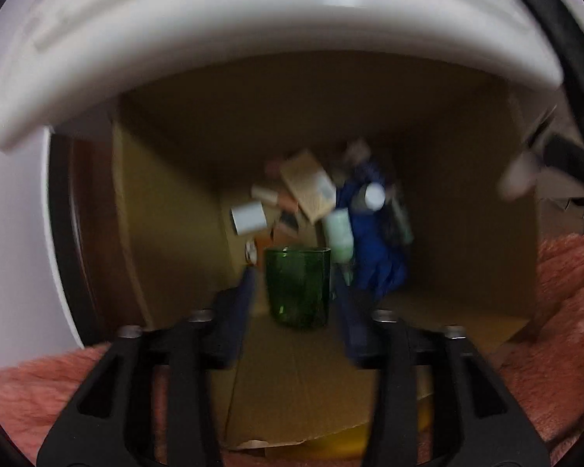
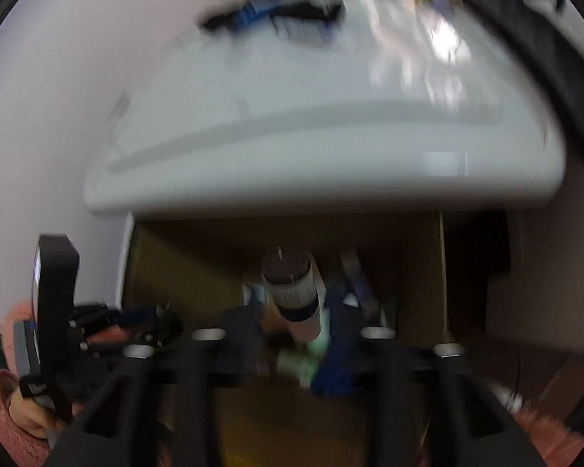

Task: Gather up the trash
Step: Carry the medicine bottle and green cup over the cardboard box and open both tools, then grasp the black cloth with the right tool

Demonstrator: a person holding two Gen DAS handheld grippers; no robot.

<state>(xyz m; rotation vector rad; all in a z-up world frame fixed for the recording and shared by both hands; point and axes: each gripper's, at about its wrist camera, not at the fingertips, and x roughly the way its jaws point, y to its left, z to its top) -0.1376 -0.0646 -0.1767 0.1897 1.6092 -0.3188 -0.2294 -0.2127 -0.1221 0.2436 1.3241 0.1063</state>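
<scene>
My green cup (image 1: 298, 286) reads as translucent glass or plastic, glossy. The brown box (image 1: 167, 210) is matt cardboard. The white ledge (image 1: 253, 35) above it is smooth and glossy, with reflections. The pink cloth (image 1: 564, 311) near the box looks fuzzy and rough. My black gripper frame (image 1: 175, 389) is matt plastic with bright metal screws (image 1: 200, 316).

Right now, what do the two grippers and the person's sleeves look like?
Both are alike: the left gripper and the right gripper each have a matt black frame with slotted arms, silver bolt heads and dark blue fingers. A black upright handle block on the left gripper shows in the right wrist view, with a strap bearing small white lettering. The sleeve is fluffy salmon-pink knit.
</scene>
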